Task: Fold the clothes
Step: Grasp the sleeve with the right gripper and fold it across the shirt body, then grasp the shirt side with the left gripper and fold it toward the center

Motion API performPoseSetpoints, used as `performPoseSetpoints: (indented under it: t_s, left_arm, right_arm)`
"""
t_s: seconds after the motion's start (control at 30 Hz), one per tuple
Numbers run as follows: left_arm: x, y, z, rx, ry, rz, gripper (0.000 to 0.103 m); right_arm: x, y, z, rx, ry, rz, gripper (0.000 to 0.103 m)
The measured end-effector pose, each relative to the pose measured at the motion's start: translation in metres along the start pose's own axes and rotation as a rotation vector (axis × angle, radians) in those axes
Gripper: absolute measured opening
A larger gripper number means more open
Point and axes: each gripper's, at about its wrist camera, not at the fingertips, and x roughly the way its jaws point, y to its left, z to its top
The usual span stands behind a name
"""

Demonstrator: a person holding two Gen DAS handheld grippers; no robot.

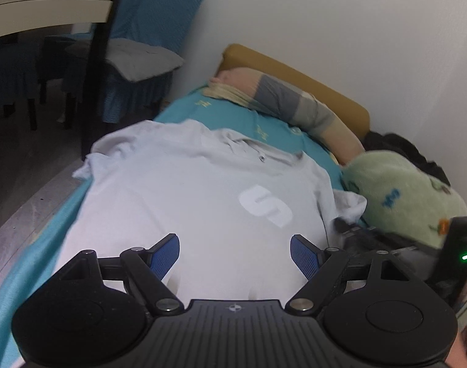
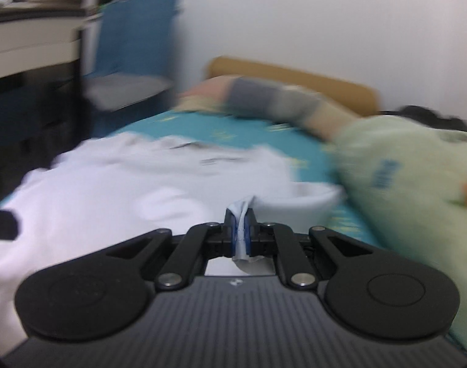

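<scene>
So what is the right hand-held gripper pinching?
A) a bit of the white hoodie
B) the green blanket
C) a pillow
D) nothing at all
A. The right hand-held gripper is shut on a fold of the white hoodie, with cloth bunched between its blue pads.

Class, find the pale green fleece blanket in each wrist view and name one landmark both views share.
Left wrist view: the pale green fleece blanket lies at the right, beyond the white hoodie.
Right wrist view: the blanket fills the right side, blurred.
Shared landmark: the mustard headboard against the wall.
</scene>
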Motion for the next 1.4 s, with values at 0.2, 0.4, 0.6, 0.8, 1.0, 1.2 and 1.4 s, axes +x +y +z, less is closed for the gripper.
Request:
performPoseSetpoints:
  t_s: [0.2,0.4,0.6,0.8,1.0,1.2,1.4]
  left_arm:
    - [-0.002,0.017,0.005,-0.014,-0.007,0.039,0.081]
    - [-0.003,-0.007,-0.007,0.097,0.003,0.013,0.081]
    - [0.001,-0.050,-0.033,0.249,0.031,-0.008,0.081]
    - [0.013,-0.100,-0.058,0.402,0.013,-0.045,0.072]
    - [0.069,-0.153,-0.078,0.592,0.027,-0.070,0.069]
    - [0.125,-0.177,-0.085,0.713,0.049,-0.060,0.069]
    - [0.138,-0.184,-0.068,0.672,0.020,-0.084,0.057]
  right_arm:
    - [0.029,0.015,-0.009,0.021,0.153,0.093,0.015]
    - [-0.067,-0.040,-0.011,0.273,0.102,0.128,0.075]
    - [-0.174,-0.083,-0.026,0.430,0.031,0.048,0.075]
    - [-0.190,-0.095,-0.054,0.456,-0.001,-0.044,0.076]
    - [-0.171,-0.109,-0.054,0.416,-0.047,-0.070,0.075]
    - [-0.153,-0.137,-0.059,0.510,-0.056,-0.085,0.075]
    - [-0.149,-0.155,-0.063,0.583,-0.068,-0.073,0.075]
